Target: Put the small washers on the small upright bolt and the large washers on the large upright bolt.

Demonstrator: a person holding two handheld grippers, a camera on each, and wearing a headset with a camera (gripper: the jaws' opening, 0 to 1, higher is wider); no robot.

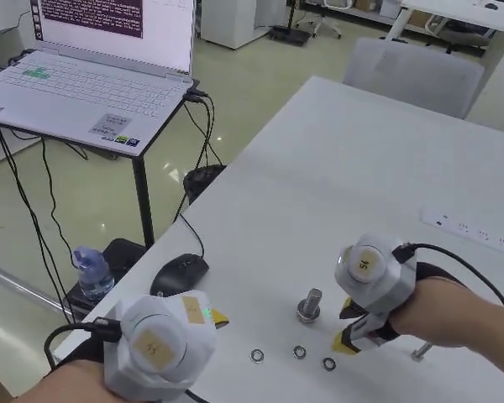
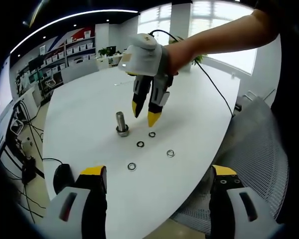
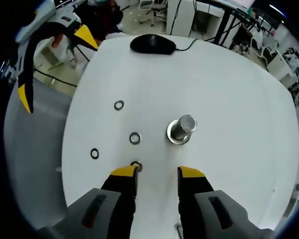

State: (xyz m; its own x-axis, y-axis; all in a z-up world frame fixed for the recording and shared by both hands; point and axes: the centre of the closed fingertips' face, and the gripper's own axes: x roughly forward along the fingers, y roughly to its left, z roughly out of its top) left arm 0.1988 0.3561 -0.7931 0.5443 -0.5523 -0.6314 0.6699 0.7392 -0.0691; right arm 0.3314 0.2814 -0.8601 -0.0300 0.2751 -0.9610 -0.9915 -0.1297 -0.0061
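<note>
White table (image 1: 336,168) is carrying loose washers (image 3: 135,138) at the large upright bolt's (image 3: 181,129) eight o'clock. Right gripper (image 3: 157,172), jaws half open and empty, is hovering by the nearest washer (image 3: 136,166); centring and closing looks next. Left gripper (image 2: 158,171) is hanging wide open, empty.

I see a black mouse (image 1: 179,273) near the left edge of the white tabletop (image 1: 336,168) and a power strip (image 1: 475,231) toward its right. Beside it an open laptop (image 1: 92,84) sits on a stand (image 1: 139,180), a water bottle (image 1: 92,270) on the floor (image 1: 84,206) below.
</note>
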